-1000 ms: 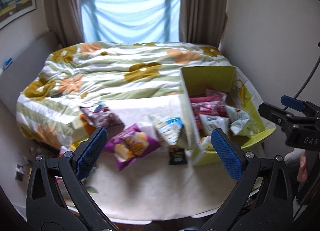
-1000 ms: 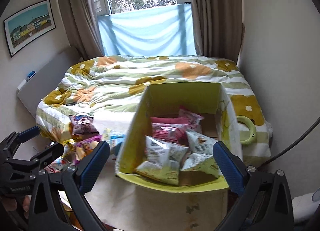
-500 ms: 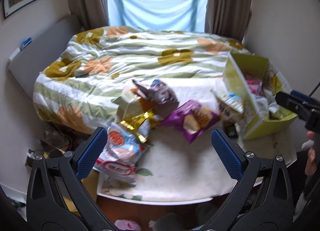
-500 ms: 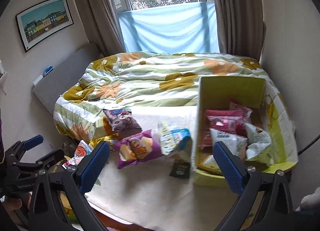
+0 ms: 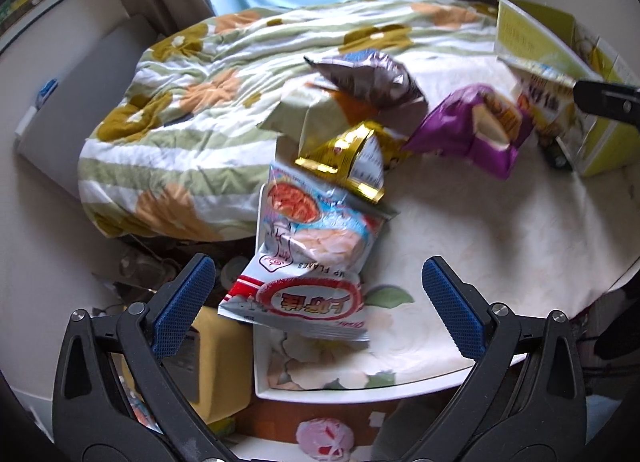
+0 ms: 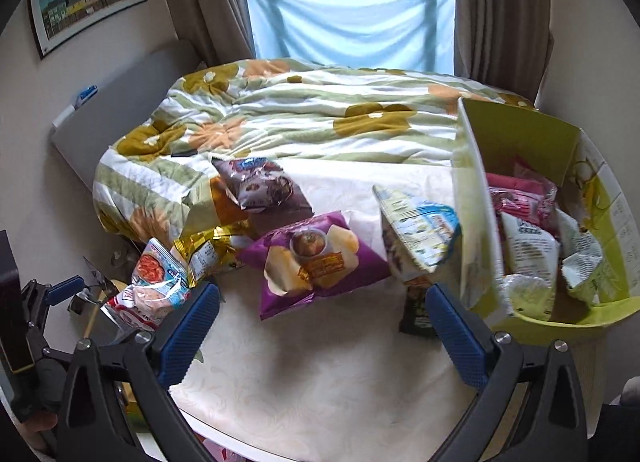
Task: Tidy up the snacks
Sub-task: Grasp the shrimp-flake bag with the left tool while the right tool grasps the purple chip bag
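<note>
Hovering with fingers spread and empty, the left gripper [image 5: 314, 294] frames a shrimp-flake bag [image 5: 308, 258] at lower centre on the table's [image 5: 500, 230] left edge. The right gripper [image 6: 320, 322], likewise released, faces a purple chip bag [image 6: 316, 258] at centre; the yellow-green box [image 6: 520, 134] holding packets stands at right.

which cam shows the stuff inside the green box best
The right wrist view: it looks down into the open green box, showing pink and white snack bags piled inside. The left wrist view catches only the box's outer wall at its right edge; the contents are hidden.
</note>
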`<state>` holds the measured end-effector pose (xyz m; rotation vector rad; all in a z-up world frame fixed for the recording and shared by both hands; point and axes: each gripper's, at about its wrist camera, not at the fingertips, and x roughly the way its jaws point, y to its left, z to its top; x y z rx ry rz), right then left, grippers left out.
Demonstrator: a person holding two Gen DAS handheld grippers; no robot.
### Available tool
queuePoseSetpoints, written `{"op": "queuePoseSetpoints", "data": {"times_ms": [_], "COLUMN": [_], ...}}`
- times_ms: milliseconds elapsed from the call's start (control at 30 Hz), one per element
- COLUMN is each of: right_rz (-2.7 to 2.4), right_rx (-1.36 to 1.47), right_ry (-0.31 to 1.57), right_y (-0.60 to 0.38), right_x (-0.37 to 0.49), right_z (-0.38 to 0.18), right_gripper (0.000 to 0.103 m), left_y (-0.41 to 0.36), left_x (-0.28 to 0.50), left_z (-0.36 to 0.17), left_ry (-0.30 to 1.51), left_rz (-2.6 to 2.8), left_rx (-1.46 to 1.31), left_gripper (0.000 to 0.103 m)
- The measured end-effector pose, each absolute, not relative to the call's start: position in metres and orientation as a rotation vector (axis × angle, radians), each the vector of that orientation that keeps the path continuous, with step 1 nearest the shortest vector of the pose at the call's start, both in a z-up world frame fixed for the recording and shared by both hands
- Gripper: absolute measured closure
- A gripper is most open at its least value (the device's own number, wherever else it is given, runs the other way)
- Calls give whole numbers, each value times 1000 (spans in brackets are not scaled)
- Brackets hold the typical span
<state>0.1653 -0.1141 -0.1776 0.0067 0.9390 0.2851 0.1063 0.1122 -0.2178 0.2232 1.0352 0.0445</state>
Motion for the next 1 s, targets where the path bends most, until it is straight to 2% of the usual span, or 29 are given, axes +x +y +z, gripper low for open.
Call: {"op": "queuePoseSetpoints", "data": {"times_ms": [300,667,833,900,1000], "right_rz": [279,296,315,322,332], "right_rx": [-50,-228,-341,-391,-457], "right_ry": [977,996,987,995,996], "right_y": [-87,-60,-47,-43,-37], "right_x": [186,214,225,230,234], "right_z": [-209,-236,-250,-257,-265], "right_gripper": [0,0,0,0,0], "left_y": [118,112,110,109,104], "left_x": [134,154,158,159,158], "left_z": [-270,-294,-296,-296,-299], "left_ry": [1113,1149,1134,1130,1137], "left_rz": [41,46,41,30,26], "left_rx": [267,348,390,412,436], "left_gripper": [1,1,13,21,22]}}
